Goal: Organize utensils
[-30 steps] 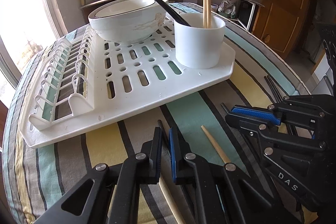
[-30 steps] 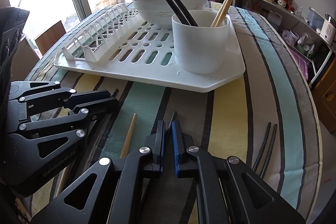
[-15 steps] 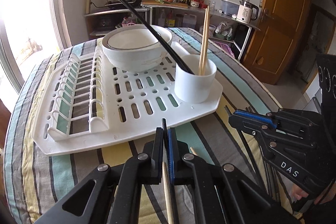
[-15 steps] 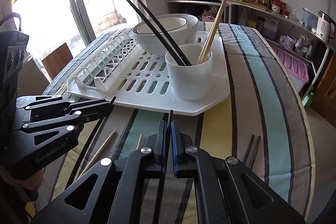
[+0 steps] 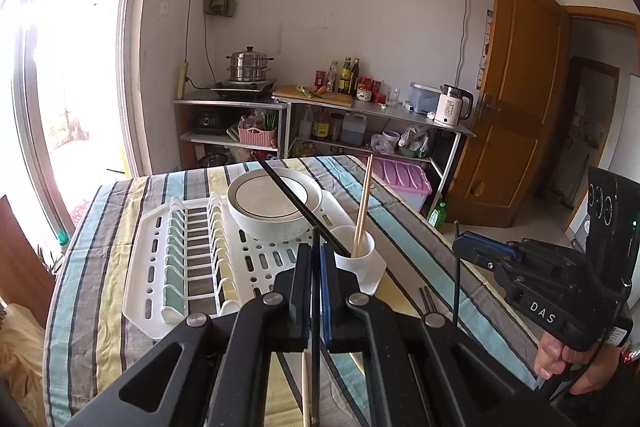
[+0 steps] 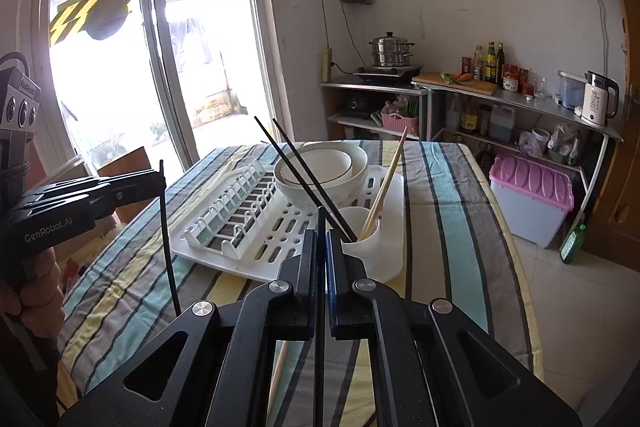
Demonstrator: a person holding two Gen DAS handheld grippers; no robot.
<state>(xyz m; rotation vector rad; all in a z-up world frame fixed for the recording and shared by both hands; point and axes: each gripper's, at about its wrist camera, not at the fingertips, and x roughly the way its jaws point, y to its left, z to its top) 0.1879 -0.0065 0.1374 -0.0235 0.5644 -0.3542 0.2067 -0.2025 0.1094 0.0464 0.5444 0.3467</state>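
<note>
Left wrist view: the left tongs (image 5: 315,259) are clamped on a thin black chopstick (image 5: 316,307), which stands upright between the pads. The right tongs (image 6: 321,243) pinch a second slim black chopstick (image 6: 320,307) the same way. Both pairs hang well above the round table (image 5: 104,307) with its striped cloth of teal, yellow and grey.

On the cloth sits a white perforated plastic drying rack (image 5: 160,267) with a ribbed plate section. A smooth white ceramic bowl (image 5: 274,205) with a dark rim line rests on it, and at the rack's near corner a white cylindrical cup (image 5: 360,253) holds two leaning black chopsticks (image 6: 308,183) and pale wooden ones (image 5: 364,203). One light wooden chopstick (image 5: 306,383) lies on the cloth below the left tongs; a dark pair (image 5: 427,301) lies on the cloth beside the rack.

Half a second ago both tongs were low, close to the cloth; they have risen, so rack and cup now look small and far below.
</note>
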